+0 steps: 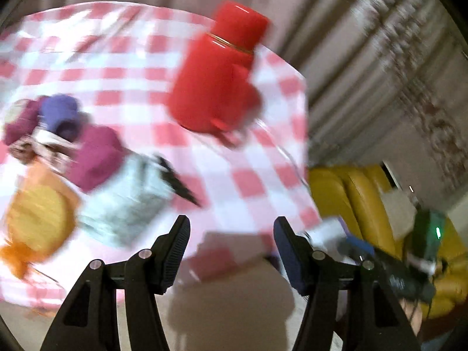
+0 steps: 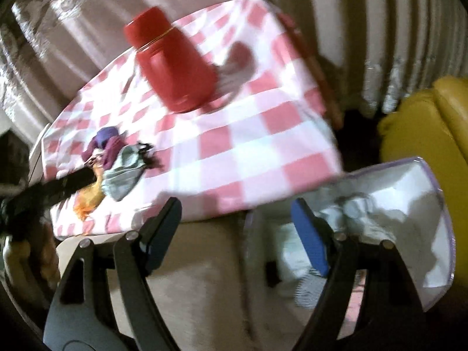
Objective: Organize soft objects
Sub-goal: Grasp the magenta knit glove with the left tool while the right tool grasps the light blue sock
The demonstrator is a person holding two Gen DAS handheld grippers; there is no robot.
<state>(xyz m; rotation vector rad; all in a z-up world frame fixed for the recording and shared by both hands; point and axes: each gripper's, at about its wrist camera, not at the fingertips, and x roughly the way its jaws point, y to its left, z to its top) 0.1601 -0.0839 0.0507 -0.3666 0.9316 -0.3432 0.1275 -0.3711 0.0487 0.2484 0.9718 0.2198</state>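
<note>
Both grippers, left gripper and right gripper, gape empty. Limp, light pale-green cloth lies in the pile on the bench; pinch a bunched fold.

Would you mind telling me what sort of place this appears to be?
Probably a home living room: a checked tablecloth, a yellow sofa beside it, and long curtains behind.

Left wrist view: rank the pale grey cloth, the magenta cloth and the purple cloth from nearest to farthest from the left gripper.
From the left gripper:
1. Pale grey cloth, just ahead, left of the fingers.
2. Magenta cloth, behind it, farther left.
3. Purple cloth, at the pile's far end.
</note>
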